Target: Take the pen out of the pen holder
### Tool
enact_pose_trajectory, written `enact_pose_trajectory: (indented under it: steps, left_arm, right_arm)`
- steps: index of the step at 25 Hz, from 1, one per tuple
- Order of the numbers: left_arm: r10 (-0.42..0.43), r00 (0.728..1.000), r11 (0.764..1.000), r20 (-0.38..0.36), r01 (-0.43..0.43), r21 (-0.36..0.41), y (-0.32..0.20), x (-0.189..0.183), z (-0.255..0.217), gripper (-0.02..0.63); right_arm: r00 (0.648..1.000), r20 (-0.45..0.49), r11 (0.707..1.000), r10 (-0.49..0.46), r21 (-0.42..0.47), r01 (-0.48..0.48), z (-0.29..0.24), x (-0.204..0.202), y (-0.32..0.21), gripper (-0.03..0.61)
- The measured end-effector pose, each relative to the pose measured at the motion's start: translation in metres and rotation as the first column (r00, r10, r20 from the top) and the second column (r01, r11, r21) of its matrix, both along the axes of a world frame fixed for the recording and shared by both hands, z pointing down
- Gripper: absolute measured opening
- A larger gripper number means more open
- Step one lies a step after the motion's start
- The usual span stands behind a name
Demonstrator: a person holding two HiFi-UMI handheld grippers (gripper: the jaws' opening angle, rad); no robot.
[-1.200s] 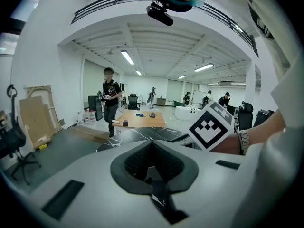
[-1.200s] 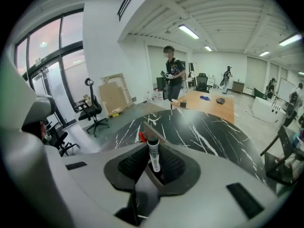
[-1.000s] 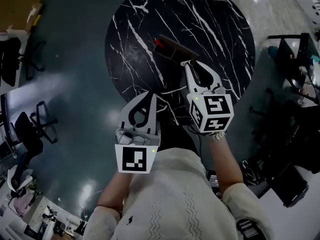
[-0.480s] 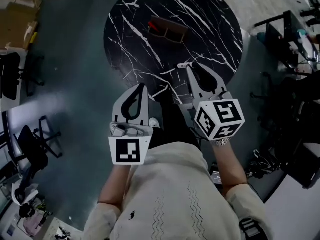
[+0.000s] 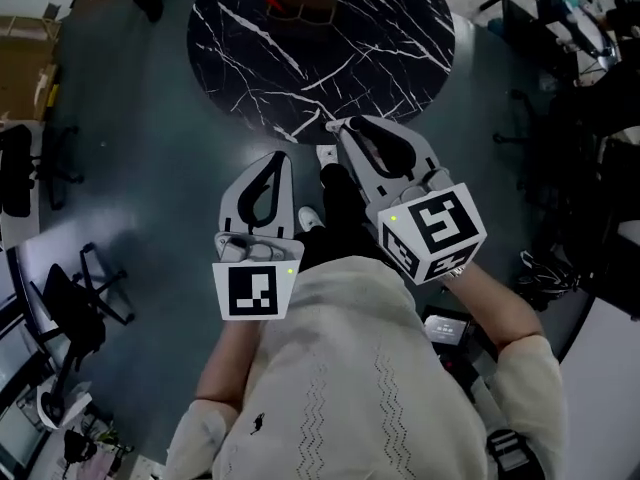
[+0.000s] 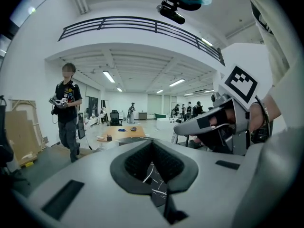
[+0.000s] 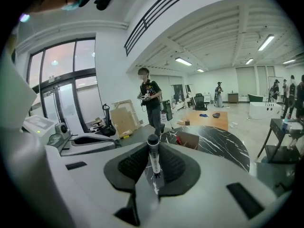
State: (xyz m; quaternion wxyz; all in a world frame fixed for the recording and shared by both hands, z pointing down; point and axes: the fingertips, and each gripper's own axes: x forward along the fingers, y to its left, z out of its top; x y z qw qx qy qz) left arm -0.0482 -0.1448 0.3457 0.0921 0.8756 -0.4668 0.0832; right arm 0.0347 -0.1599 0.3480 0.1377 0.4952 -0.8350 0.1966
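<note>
A brown pen holder (image 5: pixel 300 6) with a red item in it stands on the round black marble table (image 5: pixel 380 58); it also shows in the right gripper view as an open box, the pen holder (image 7: pixel 187 139). My right gripper (image 7: pixel 153 151) is shut on a white pen (image 7: pixel 153 160) with a black cap, held upright between the pads. In the head view the right gripper (image 5: pixel 342 128) hangs off the table's near edge, over the floor. My left gripper (image 5: pixel 279 160) is beside it, also off the table. The left gripper (image 6: pixel 152 144) is shut with nothing in it.
A person (image 6: pixel 67 109) stands past the table, seen also as the person (image 7: pixel 151 103) in the right gripper view. Office chairs (image 5: pixel 70 288) stand on the floor at left, cardboard (image 5: pixel 20 63) further back, and desks with equipment (image 5: pixel 575 58) at right.
Both grippers have drawn back from the table towards the body; the table and pen holder have slid to the top of the head view. The right gripper is now over the floor.
</note>
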Motion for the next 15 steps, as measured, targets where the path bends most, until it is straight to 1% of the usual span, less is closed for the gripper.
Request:
enact_pose_trajectory:
  steps: [2,4,7,12,15]
  left_arm:
    - [0.017,1.0,1.0,0.003,-0.017,0.015,0.013,0.004,-0.005,0.011]
    - [0.022,1.0,1.0,-0.008,-0.022,0.016,0.026,0.007,-0.006,0.011]
    - [0.026,1.0,1.0,-0.013,-0.026,0.015,0.043,0.009,-0.002,0.011]
    - [0.05,0.998,0.998,-0.023,-0.05,0.03,0.061,0.02,-0.003,0.011]
    - [0.05,0.998,0.998,-0.029,-0.049,0.031,0.069,0.02,-0.006,0.011]
  right_arm:
    - [1.0,0.001,1.0,0.003,0.002,-0.003,-0.003,0.0,0.018,0.083]
    - [0.999,-0.006,0.999,0.033,0.007,-0.033,-0.002,0.005,0.031,0.083]
    - [0.997,0.013,0.997,0.077,-0.004,-0.077,0.004,0.008,0.048,0.083]
    - [0.997,-0.016,0.997,0.072,-0.019,-0.072,0.012,0.011,0.071,0.083]
    - [0.997,-0.024,0.997,0.074,-0.028,-0.075,0.015,0.012,0.084,0.083]
